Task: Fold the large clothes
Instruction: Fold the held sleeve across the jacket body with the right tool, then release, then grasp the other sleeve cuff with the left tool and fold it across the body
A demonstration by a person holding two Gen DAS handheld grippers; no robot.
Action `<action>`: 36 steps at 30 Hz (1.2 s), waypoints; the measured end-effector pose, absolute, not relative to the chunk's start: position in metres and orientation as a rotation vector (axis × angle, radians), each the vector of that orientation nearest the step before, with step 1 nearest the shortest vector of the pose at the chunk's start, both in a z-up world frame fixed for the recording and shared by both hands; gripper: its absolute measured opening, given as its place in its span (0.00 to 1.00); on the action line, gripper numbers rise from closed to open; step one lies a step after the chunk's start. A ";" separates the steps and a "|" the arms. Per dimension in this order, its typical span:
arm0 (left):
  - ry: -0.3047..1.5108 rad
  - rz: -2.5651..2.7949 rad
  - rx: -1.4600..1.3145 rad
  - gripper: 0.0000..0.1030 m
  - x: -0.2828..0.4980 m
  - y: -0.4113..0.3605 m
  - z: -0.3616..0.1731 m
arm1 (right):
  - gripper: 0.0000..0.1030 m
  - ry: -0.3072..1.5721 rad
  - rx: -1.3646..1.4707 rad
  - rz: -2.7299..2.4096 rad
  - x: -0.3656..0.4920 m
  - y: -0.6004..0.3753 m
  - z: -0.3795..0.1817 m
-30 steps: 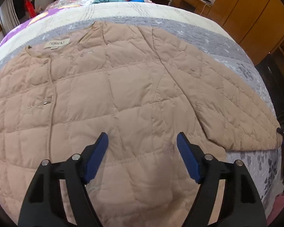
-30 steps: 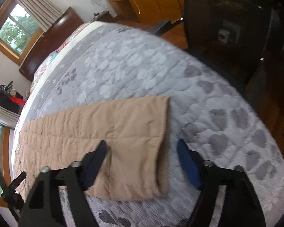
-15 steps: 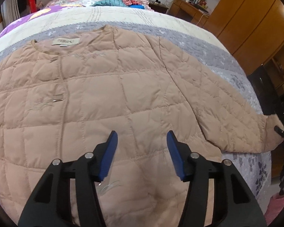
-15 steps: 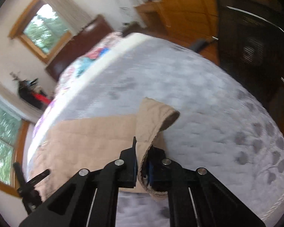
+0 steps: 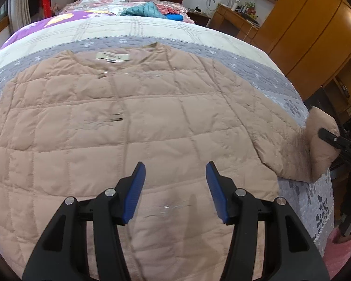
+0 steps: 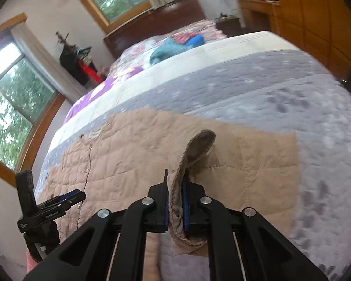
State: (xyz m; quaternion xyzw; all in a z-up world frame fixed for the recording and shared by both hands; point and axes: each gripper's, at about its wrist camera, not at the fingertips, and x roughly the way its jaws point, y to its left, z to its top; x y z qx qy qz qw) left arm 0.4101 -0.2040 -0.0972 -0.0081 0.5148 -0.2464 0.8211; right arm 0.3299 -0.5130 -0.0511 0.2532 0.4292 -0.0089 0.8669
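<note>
Left gripper hovering above the jacket's lower front, jaws half apart, gripping nothing. Right gripper clamped on the jacket's sleeve cuff, lifted.

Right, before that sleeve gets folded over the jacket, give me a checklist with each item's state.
1. Right tongs clamped on the sleeve cuff: ok, cloth pinched between the pads.
2. Cuff lifted off the bedspread: ok.
3. Left tongs free: ok, open above the jacket, nothing between them.
4. Jacket body lying flat, front up: ok.
5. Folding path free of other things: ok; the teal clothes lie far up the bed.
6. The other sleeve's position: cannot tell, out of view.
</note>
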 end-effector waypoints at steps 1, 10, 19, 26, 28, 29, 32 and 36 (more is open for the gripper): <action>1.097 -0.519 -0.017 0.51 0.411 -0.200 -0.098 | 0.08 0.914 0.529 -0.004 0.338 -0.505 -0.057; 1.140 -0.498 -0.032 0.51 0.417 -0.194 -0.113 | 0.32 0.994 0.570 0.083 0.362 -0.484 -0.092; 1.162 -0.679 -0.078 0.55 0.398 -0.243 -0.099 | 0.35 0.855 0.586 -0.111 0.297 -0.540 -0.051; 1.214 -0.802 -0.068 0.58 0.381 -0.320 -0.103 | 0.35 0.840 0.635 -0.363 0.250 -0.601 -0.069; 1.226 -0.809 -0.055 0.56 0.380 -0.338 -0.108 | 0.35 0.848 0.657 -0.375 0.245 -0.612 -0.076; 1.230 -0.808 -0.047 0.53 0.380 -0.345 -0.110 | 0.35 0.851 0.664 -0.381 0.243 -0.616 -0.078; 1.234 -0.783 -0.016 0.20 0.377 -0.361 -0.116 | 0.35 0.853 0.663 -0.384 0.240 -0.622 -0.084; 1.210 -0.793 -0.042 0.03 0.376 -0.355 -0.112 | 0.35 0.847 0.683 -0.364 0.238 -0.626 -0.089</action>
